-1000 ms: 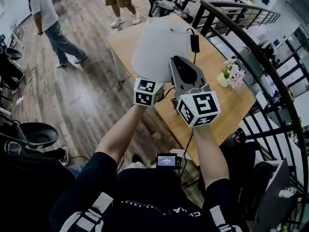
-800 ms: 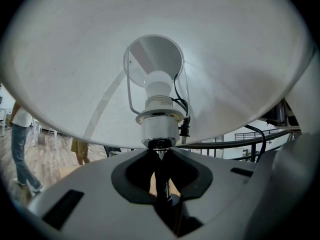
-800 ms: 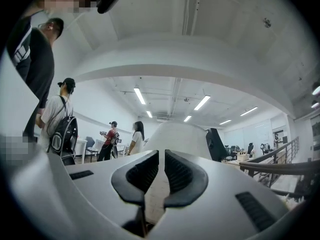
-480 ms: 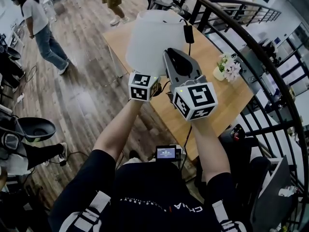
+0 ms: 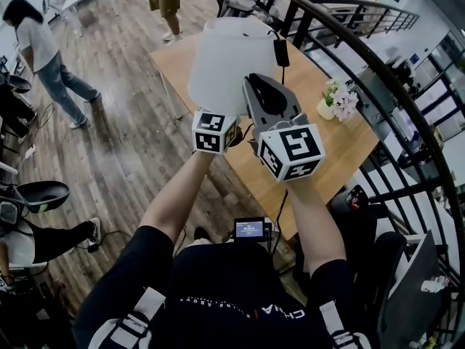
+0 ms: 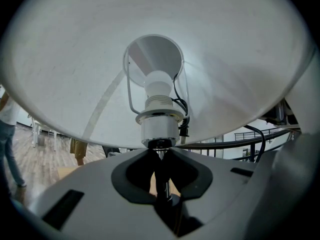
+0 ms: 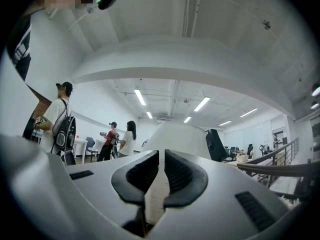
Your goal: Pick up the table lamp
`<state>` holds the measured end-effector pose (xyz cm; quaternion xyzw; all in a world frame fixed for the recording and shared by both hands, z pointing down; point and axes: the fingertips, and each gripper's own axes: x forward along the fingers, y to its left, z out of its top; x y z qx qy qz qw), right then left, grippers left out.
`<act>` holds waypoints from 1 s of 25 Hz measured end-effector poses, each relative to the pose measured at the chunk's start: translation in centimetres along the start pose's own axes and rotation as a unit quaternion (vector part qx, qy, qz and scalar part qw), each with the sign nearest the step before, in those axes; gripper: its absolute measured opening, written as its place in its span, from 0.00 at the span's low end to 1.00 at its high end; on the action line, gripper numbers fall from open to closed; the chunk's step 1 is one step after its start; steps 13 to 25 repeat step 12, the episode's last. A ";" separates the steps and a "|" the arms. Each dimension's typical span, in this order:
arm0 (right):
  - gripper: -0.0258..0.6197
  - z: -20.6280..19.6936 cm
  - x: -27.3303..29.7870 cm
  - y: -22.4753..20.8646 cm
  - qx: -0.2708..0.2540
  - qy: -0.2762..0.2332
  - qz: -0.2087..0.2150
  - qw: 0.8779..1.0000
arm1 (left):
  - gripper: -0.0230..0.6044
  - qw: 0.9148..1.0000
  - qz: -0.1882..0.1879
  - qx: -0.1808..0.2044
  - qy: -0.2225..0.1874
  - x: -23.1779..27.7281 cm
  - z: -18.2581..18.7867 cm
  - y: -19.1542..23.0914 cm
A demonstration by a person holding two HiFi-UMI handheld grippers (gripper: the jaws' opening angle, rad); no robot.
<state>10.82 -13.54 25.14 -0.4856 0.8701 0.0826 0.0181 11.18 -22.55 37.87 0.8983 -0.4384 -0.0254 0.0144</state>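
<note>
Table lamp (image 5: 231, 60) with white conical shade, raised above the light wooden surface (image 5: 341, 151) by the left gripper (image 6: 161, 154), jaws clamped on its thin metal stem (image 6: 160, 180) below the socket; right gripper (image 7: 161, 164) at its 3 o'clock, jaws almost together, empty.
</note>
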 end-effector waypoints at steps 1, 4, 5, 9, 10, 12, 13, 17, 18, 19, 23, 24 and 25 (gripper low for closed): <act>0.13 0.0 0.0 0.0 -0.001 0.000 -0.001 1.000 | 0.15 1.000 -0.001 0.000 0.000 0.0 0.0 0.0; 0.13 -0.2 0.0 0.1 -0.002 0.002 -0.001 1.000 | 0.15 1.000 -0.002 0.002 0.001 0.1 -0.1 0.0; 0.13 -0.2 0.1 0.1 -0.003 0.003 -0.002 1.000 | 0.15 1.000 -0.003 0.002 0.000 0.1 -0.1 0.1; 0.13 -0.5 0.2 -0.1 -0.005 0.004 -0.003 1.000 | 0.15 1.000 -0.007 -0.001 -0.004 0.4 -0.2 0.1; 0.13 -0.5 0.3 -0.2 -0.007 0.004 -0.003 1.000 | 0.15 1.000 -0.008 -0.002 -0.004 0.5 -0.2 0.1; 0.13 -0.5 0.3 -0.3 -0.009 0.005 -0.002 1.000 | 0.15 1.000 -0.008 -0.003 -0.006 0.7 -0.2 0.1; 0.13 -0.5 0.3 -0.3 -0.009 0.005 -0.002 1.000 | 0.15 1.000 -0.008 -0.003 -0.006 0.7 -0.2 0.1; 0.13 -0.5 0.3 -0.3 -0.009 0.005 -0.002 1.000 | 0.15 1.000 -0.008 -0.003 -0.006 0.7 -0.2 0.1; 0.13 -0.5 0.3 -0.3 -0.009 0.005 -0.002 1.000 | 0.15 1.000 -0.008 -0.003 -0.006 0.7 -0.2 0.1; 0.13 -0.5 0.3 -0.3 -0.009 0.005 -0.002 1.000 | 0.15 1.000 -0.008 -0.003 -0.006 0.7 -0.2 0.1; 0.13 -0.5 0.3 -0.3 -0.009 0.005 -0.002 1.000 | 0.15 1.000 -0.008 -0.003 -0.006 0.7 -0.2 0.1; 0.13 -0.5 0.3 -0.3 -0.009 0.005 -0.002 1.000 | 0.15 1.000 -0.008 -0.003 -0.006 0.7 -0.2 0.1; 0.13 -0.5 0.3 -0.3 -0.009 0.005 -0.002 1.000 | 0.15 1.000 -0.008 -0.003 -0.006 0.7 -0.2 0.1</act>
